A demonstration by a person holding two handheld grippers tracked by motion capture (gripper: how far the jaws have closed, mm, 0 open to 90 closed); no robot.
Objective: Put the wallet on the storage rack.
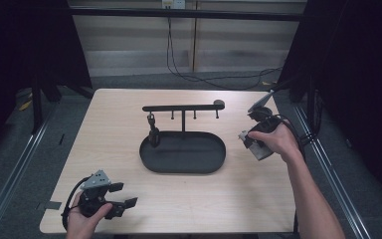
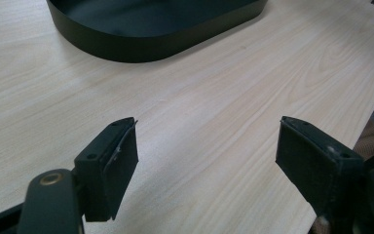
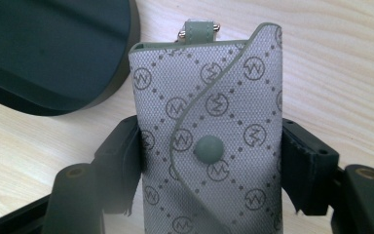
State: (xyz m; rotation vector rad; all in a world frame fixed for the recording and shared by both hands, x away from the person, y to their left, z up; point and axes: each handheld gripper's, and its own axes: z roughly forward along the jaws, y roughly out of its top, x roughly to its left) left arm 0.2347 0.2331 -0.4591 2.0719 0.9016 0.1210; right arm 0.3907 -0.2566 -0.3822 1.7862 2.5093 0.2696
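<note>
A grey patterned key pouch (image 3: 209, 126) with a green snap button and a small strap at its top is clamped between the jaws of my right gripper (image 3: 209, 161), which is shut on it. In the high view that pouch (image 1: 255, 146) hangs just right of the black oval tray (image 1: 183, 167), held above the table by my right gripper (image 1: 252, 142). The tray carries a black stand with a crossbar of hooks (image 1: 181, 107), and a dark item (image 1: 153, 135) hangs from its left hook. My left gripper (image 1: 122, 195) rests at the front left, open with nothing in it (image 2: 207, 161).
The light wooden table (image 1: 114, 124) has its right edge close beside my right hand. Metal rails run along the floor on both sides, and a cable lies on the floor behind the table. The tray's black wall (image 2: 141, 44) lies ahead of the left gripper.
</note>
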